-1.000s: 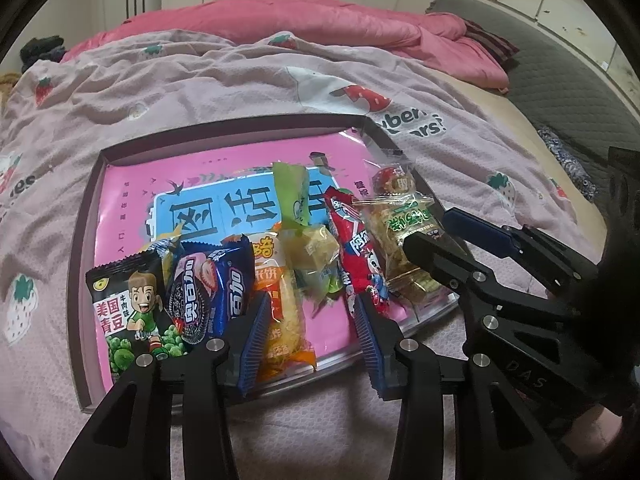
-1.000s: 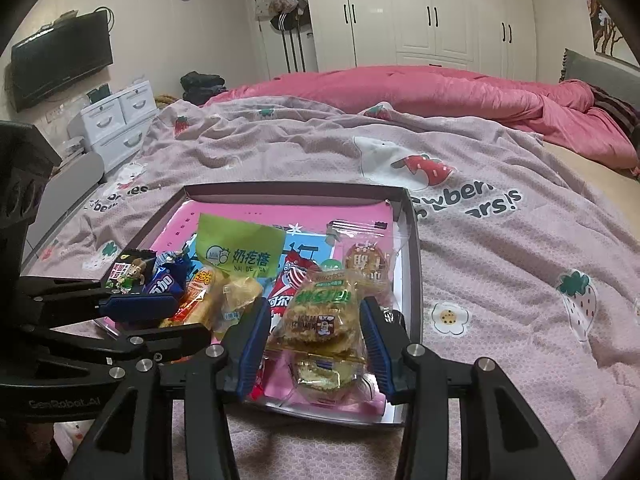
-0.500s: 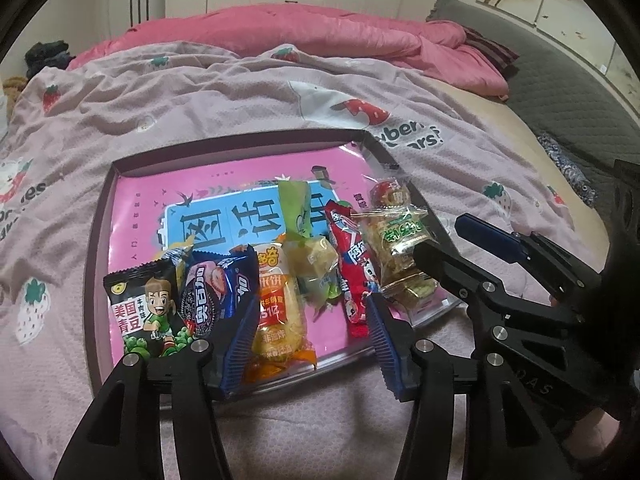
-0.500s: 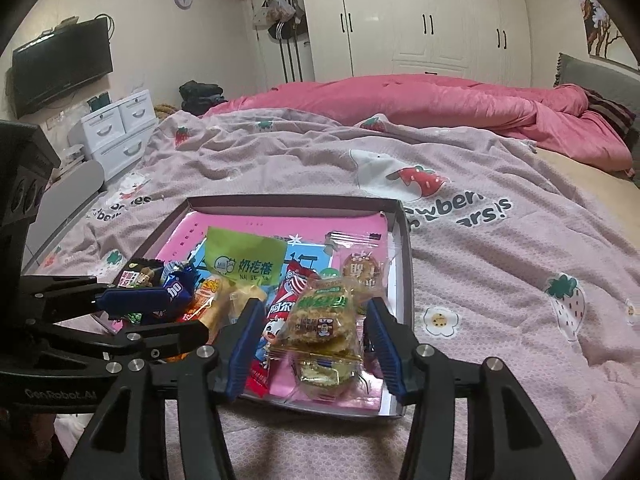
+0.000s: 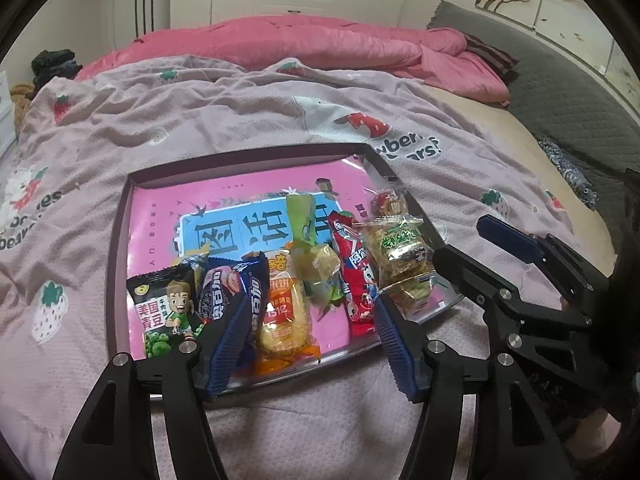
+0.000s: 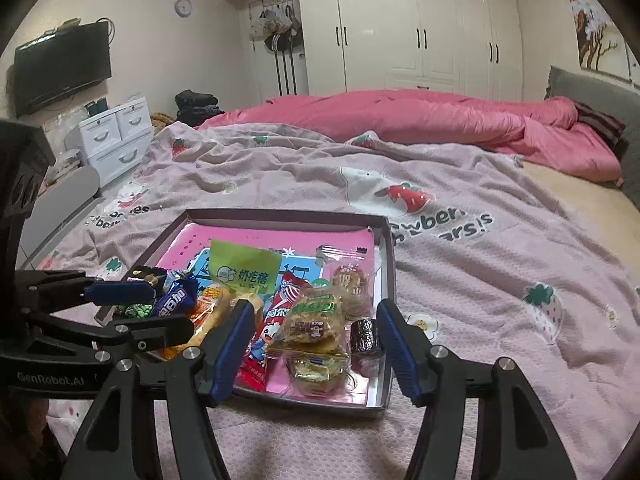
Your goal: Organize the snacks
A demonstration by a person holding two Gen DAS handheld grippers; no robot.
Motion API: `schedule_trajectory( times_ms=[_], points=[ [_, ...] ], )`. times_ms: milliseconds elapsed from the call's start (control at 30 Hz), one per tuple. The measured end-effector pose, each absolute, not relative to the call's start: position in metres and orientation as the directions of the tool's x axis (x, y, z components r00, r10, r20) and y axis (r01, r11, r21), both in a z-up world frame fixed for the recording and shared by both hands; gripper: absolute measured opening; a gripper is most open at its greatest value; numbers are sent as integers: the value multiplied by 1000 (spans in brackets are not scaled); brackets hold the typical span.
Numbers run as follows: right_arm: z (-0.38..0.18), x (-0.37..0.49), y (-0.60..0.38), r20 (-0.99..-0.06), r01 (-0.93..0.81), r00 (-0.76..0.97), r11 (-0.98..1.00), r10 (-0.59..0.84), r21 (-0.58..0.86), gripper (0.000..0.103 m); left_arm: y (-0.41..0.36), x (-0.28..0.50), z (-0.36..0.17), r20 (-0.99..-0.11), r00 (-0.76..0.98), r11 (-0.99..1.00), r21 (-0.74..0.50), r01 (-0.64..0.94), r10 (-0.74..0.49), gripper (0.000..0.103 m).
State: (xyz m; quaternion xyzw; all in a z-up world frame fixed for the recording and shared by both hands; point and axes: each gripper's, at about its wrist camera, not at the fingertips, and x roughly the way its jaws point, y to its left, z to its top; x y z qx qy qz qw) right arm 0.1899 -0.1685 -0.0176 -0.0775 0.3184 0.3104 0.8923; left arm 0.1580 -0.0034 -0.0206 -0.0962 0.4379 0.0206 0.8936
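A shallow dark tray (image 5: 120, 240) with a pink printed sheet lies on the bed. A row of snack packets lies along its near edge: green pea packet (image 5: 168, 312), blue cookie packet (image 5: 240, 292), orange cake packet (image 5: 282, 312), green packet (image 5: 308, 232), red packet (image 5: 356, 276), clear cracker packets (image 5: 400, 256). My left gripper (image 5: 308, 340) is open and empty just before the tray's near edge. My right gripper (image 6: 316, 344) is open and empty, above the cracker packets (image 6: 312, 320) at the tray's (image 6: 380, 400) right end.
The tray rests on a pink strawberry blanket (image 5: 200, 112). A rumpled pink duvet (image 6: 420, 120) lies at the back. White drawers (image 6: 116, 136), a wall TV (image 6: 64, 64) and wardrobes (image 6: 420, 28) stand beyond the bed. The grey headboard (image 5: 560, 92) is on the right.
Both grippers have pulled back and up from the tray, so the tray and snacks look smaller and farther away. Both stay open and the snacks have not moved.
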Motion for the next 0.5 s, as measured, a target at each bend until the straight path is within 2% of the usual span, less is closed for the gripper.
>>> schedule_trajectory(
  times_ms=[500],
  points=[
    [-4, 168, -169, -571, -609, 651, 793, 501, 3, 71, 0, 144, -10, -776, 631, 981, -136, -141, -17, 71]
  ],
)
